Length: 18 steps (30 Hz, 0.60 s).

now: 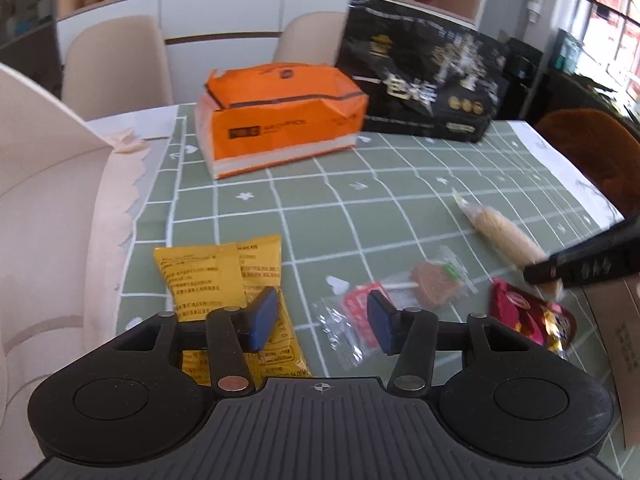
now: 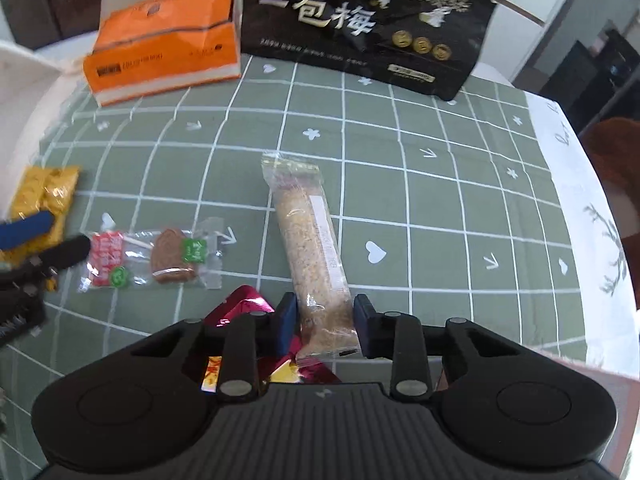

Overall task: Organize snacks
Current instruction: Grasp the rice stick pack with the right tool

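Two tools pointed down at the desk [image 1: 360, 208]: the right tool [image 2: 325, 322] clamped the near end of the cereal bar [image 2: 314, 240], while the left tool [image 1: 322, 318] stood apart above the yellow packets [image 1: 216, 280] and the lollipop [image 1: 434, 286].

The right gripper [image 2: 325, 322] is pointing down at the green checked tablecloth [image 2: 420, 208], its blue pads straddling the near end of a clear-wrapped cereal bar [image 2: 316, 248]; whether they are pressing on it is unclear. A crinkled red foil packet [image 2: 240, 308] is lying just under its left finger. Farther left, a wrapped lollipop [image 2: 160, 258] and yellow packets [image 2: 44, 196] are lying. Ahead, an orange tissue pack [image 2: 164, 48] and a black pouch [image 2: 368, 24] are standing.
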{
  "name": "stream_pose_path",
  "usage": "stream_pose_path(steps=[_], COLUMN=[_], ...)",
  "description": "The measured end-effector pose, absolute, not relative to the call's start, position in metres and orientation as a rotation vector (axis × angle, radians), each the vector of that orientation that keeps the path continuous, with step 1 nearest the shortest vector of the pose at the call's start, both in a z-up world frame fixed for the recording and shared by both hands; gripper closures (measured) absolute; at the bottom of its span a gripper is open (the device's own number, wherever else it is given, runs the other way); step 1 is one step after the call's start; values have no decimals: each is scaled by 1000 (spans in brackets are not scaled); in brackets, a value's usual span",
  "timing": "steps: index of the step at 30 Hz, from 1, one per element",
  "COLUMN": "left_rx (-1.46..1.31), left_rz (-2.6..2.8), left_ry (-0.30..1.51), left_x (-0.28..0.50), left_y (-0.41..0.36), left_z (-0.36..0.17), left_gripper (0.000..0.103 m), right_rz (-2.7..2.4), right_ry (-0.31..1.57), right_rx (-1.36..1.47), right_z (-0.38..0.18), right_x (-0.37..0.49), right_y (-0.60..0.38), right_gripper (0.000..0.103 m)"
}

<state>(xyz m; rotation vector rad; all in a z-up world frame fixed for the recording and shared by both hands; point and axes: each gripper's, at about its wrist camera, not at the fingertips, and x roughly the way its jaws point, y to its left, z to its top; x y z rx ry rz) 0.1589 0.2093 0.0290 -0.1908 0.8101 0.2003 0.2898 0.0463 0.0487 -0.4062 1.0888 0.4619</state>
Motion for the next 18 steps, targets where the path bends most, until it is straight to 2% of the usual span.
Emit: stream_pose_path(steps=[1,3,8,18], left_rx=[-183,-192,-241,-291], left_rz=[190,168,96,-98], left_ry=[813,820,830,860], left_x=[158,153,140,85], left_y=[207,204,197,155], left_z=[29,30,30,31], left_gripper=[59,82,83,84], right_rz=[461,468,514,524], right_ry=[1085,1072,1070,1077], right_rx=[-384,-359,-290,-272], right_z=[54,65,91,103], right_x=[288,281,251,167], right_y=[44,39,21,-21], right_gripper=[73,73,74,74])
